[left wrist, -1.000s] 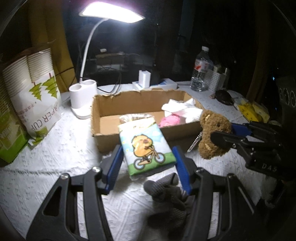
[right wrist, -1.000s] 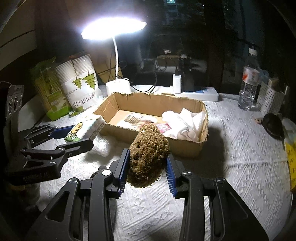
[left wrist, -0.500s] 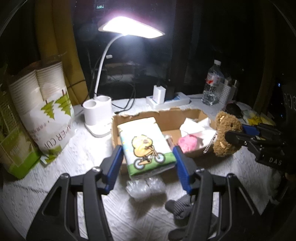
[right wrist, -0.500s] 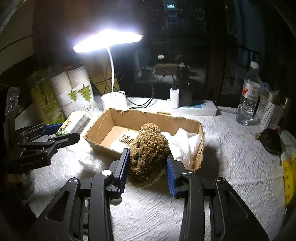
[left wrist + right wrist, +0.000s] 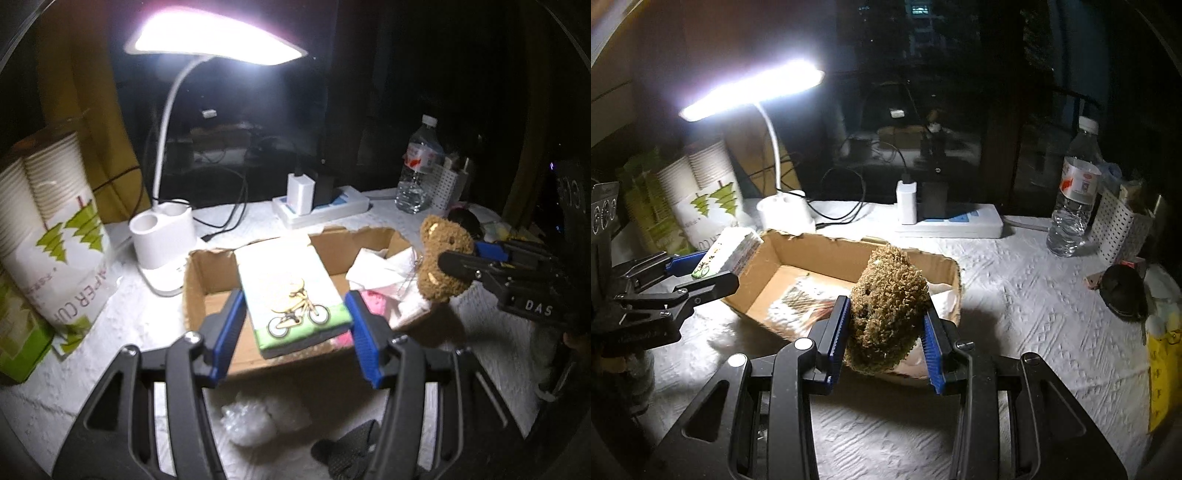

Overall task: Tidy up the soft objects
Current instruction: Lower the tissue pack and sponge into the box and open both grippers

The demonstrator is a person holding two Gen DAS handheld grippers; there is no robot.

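A tissue pack [image 5: 291, 291] is gripped between the closed fingers of the left tool [image 5: 293, 325], held above the cardboard box [image 5: 207, 291] on the surface [image 5: 1034, 288], apparently for dropping in. A brown teddy bear [image 5: 886, 310] is clamped in the right tool [image 5: 884, 332] over the box's right end, where white cloth [image 5: 376, 266] is already gathered.

I see the counter [image 5: 1015, 280] under a white embossed cover. Resting on it: an open cardboard box [image 5: 207, 291] at centre; behind the box a white lamp base [image 5: 162, 236] and a white power strip [image 5: 960, 223] with chargers plugged in; at far left a sleeve of paper cups [image 5: 55, 236] beside a green package [image 5: 18, 339]; at right a water bottle [image 5: 1073, 206], a perforated white bin [image 5: 1119, 232] and a dark round object [image 5: 1123, 291]. Nearest me lie a crumpled clear bag [image 5: 255, 421] and a grey knitted item [image 5: 351, 450].
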